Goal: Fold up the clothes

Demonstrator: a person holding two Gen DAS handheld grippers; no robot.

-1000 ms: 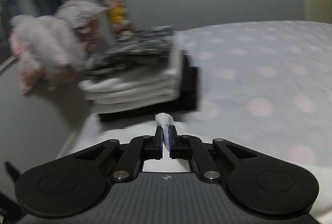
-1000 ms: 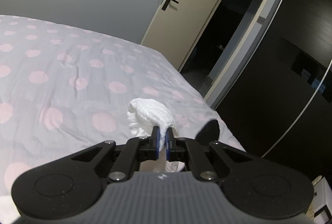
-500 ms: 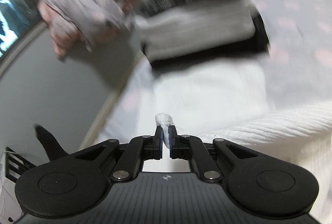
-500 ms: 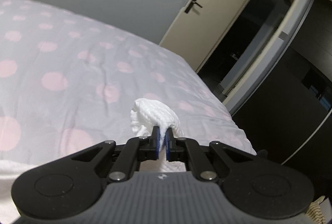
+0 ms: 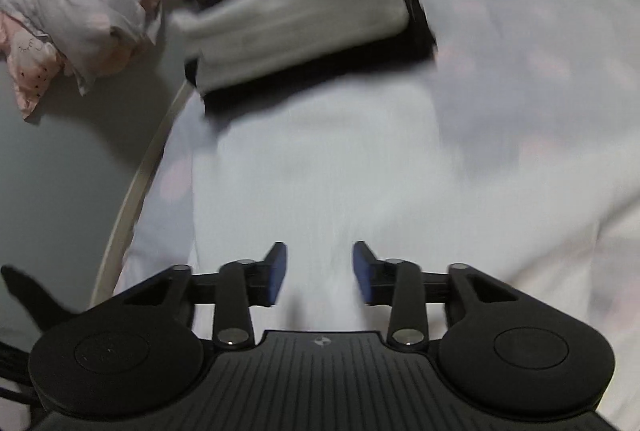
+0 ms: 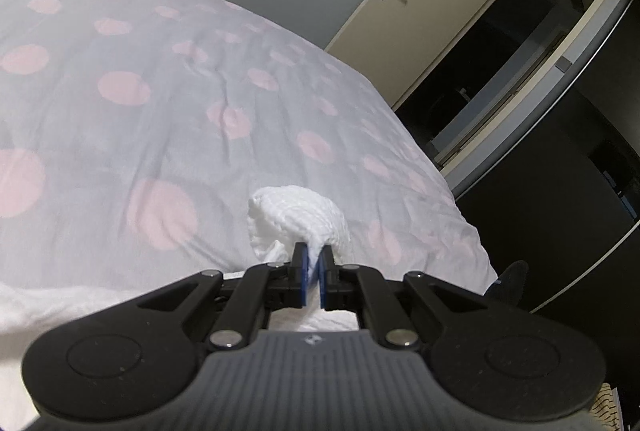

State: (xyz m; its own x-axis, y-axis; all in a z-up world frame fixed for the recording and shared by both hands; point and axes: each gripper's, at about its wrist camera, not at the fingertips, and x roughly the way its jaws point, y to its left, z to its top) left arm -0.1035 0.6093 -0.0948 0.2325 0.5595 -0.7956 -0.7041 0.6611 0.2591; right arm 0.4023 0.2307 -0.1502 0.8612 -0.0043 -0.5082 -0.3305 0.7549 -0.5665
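Left gripper (image 5: 319,273): jaws opening, blue pads apart, nothing pinched; the white knit garment (image 5: 320,167) lies flat on the bed under and ahead of it, cloth visible in the gap but pads not pressing it. Right gripper (image 6: 315,273): pads pressed together, pinching a bunched corner of the same white knit garment (image 6: 298,219), which humps up just past the fingertips; the rest trails off to the lower left of that view. Bedspread (image 6: 120,71) is pale grey with pink dots. Ahead of the left gripper, touching the garment's far edge: a stack of folded clothes (image 5: 296,11), black at bottom, white layers, dark patterned piece on top; view is motion-blurred. Left of the stack, off the mattress edge: a crumpled grey-and-pink fabric bundle (image 5: 76,15). Right view: cream door (image 6: 432,3) ajar, dark doorway beside it, dark wardrobe front (image 6: 560,191) past the bed's corner.
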